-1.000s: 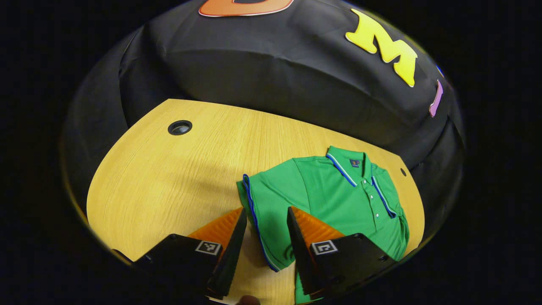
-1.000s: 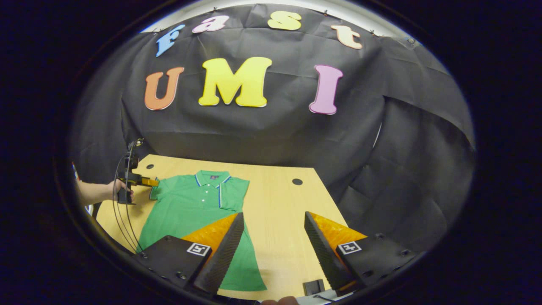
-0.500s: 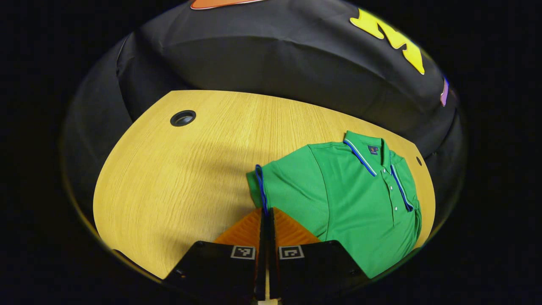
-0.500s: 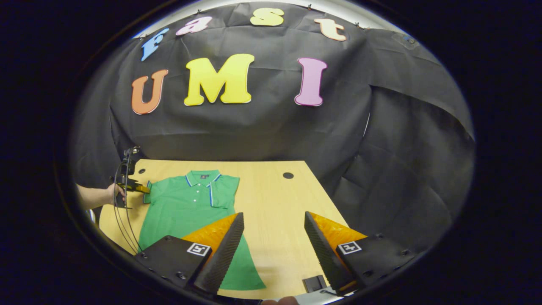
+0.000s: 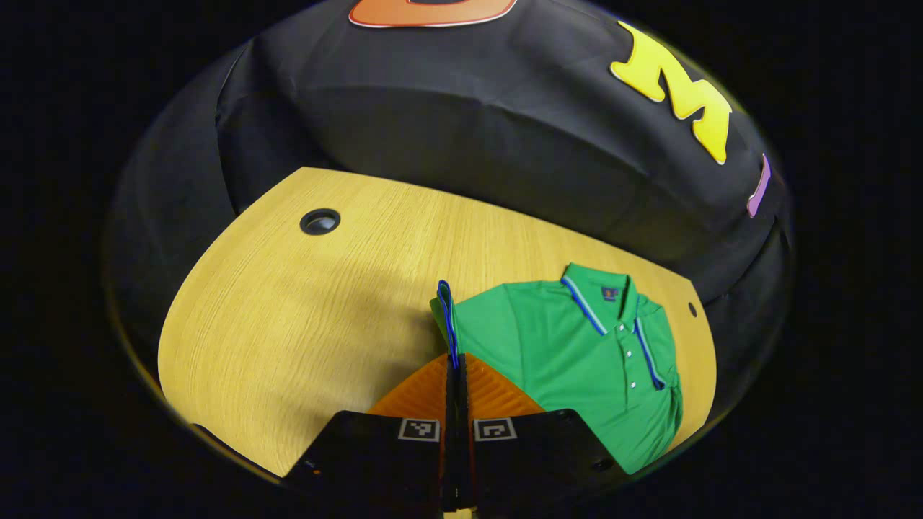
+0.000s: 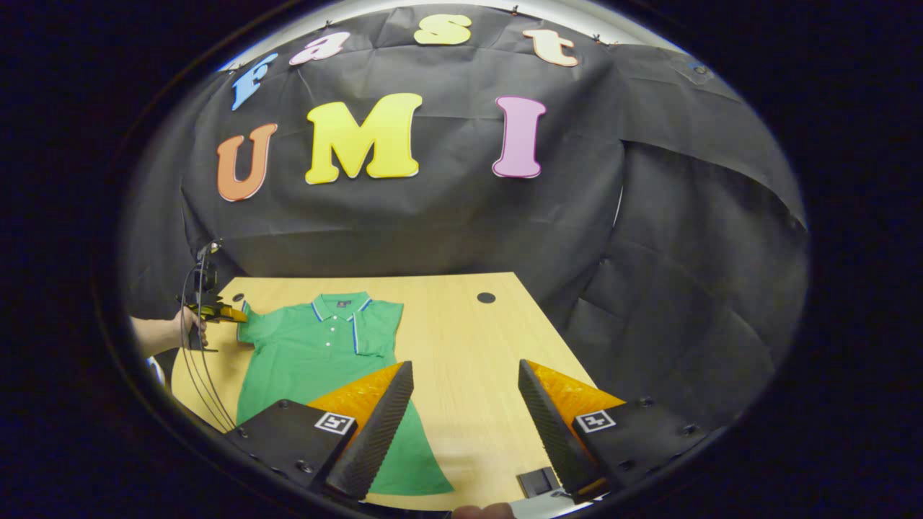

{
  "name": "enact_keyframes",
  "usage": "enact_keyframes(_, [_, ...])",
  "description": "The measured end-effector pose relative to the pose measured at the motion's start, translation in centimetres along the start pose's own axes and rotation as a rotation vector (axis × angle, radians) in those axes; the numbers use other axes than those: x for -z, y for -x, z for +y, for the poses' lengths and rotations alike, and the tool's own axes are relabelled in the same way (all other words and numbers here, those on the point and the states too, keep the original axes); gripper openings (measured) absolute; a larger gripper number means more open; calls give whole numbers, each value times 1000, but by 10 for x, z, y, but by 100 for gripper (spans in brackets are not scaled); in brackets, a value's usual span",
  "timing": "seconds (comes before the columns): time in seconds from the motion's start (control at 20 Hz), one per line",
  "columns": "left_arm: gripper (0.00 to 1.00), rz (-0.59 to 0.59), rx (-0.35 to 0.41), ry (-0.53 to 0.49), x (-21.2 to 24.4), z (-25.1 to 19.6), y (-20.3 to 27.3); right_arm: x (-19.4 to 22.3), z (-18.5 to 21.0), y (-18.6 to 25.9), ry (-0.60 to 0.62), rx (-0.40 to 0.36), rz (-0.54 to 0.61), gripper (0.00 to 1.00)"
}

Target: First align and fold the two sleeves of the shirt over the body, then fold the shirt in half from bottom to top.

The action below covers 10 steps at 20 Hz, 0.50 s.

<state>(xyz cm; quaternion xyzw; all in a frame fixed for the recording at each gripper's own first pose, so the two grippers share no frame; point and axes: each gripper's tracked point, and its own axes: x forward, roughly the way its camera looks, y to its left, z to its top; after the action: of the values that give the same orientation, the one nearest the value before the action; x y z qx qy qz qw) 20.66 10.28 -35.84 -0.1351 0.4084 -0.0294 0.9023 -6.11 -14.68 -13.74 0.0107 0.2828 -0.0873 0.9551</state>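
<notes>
Left gripper (image 5: pixel 456 367) pinches the raised blue-trimmed sleeve (image 5: pixel 445 313) of the green shirt (image 5: pixel 577 360) lying flat on the wooden desk (image 5: pixel 303 317), near a cable hole (image 5: pixel 319 221), while the right gripper (image 6: pixel 461 404) hovers wide open, holding nothing, above a small black block (image 6: pixel 537 481).

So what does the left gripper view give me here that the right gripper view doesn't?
Left gripper view: the left gripper up close, shut on the sleeve, whose blue-trimmed edge stands up off the table.

Right gripper view: the right gripper open over bare wood, the shirt's hem, the hand holding the left gripper, and a small black block.

Both: the green shirt, collar, table.
</notes>
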Motion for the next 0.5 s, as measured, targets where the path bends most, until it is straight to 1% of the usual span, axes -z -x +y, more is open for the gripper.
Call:
enact_keyframes(0.05, [3, -11, 8, -13, -8, -9, 3, -2, 0, 0, -9, -3, -9, 92])
enact_keyframes(0.1, [4, -23, 18, -31, -14, -18, 5, -3, 0, 2, -18, -6, -15, 95])
enact_keyframes(0.25, [4, -46, 58, -91, -29, -56, 11, -7, -1, 5, -34, -13, -38, 95])
enact_keyframes(0.3, [4, -51, 65, -113, -30, -67, 11, -8, -3, 8, -40, -13, -49, 94])
enact_keyframes(0.35, [4, -48, 71, -130, -31, -77, 10, -9, -6, 11, -45, -9, -55, 98])
enact_keyframes(0.4, [4, -40, 79, -141, -28, -90, 10, -8, -10, 13, -53, -4, -61, 95])
enact_keyframes(0.5, [3, -28, 100, -149, -22, -116, 6, -6, -21, 18, -79, 13, -67, 95])
